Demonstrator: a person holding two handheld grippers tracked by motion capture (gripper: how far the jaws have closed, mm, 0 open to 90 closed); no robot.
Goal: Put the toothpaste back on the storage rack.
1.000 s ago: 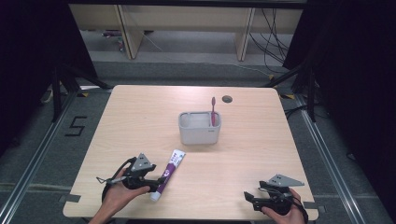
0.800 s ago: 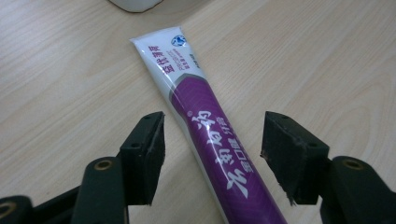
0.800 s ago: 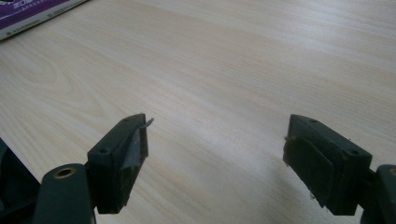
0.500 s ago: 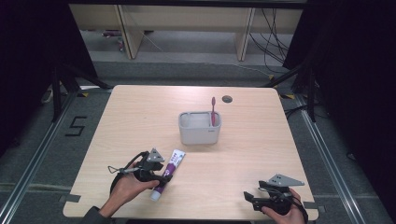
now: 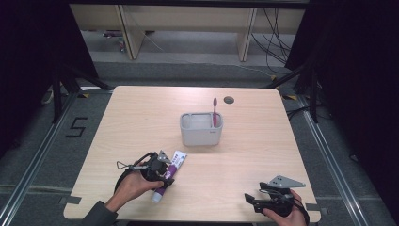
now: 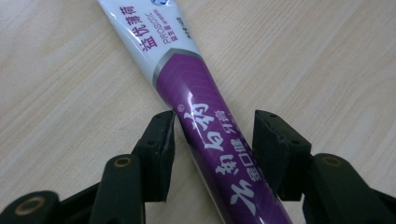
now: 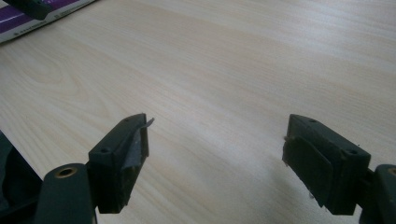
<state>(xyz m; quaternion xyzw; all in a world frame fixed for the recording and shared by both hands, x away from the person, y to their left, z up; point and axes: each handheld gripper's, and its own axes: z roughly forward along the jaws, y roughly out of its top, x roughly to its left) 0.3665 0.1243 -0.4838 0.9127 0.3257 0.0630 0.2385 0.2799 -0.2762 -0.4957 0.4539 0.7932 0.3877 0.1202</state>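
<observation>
In the left gripper view, the toothpaste tube [image 6: 205, 121] is cut off at top and bottom edges, its cap end hidden below the left gripper [image 6: 212, 140].

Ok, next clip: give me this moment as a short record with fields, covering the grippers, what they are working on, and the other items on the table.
left gripper: jaws straddle the toothpaste tube and have just been closing; the left pad is at the tube's edge, a gap shows at the right pad
toothpaste tube: purple and white, lying flat on the table
right gripper: open, nothing between the jaws, near the table's front right corner
grey holder: mid-table, apart from the tube
toothbrush: pink, standing upright in the holder
table: light wood
</observation>
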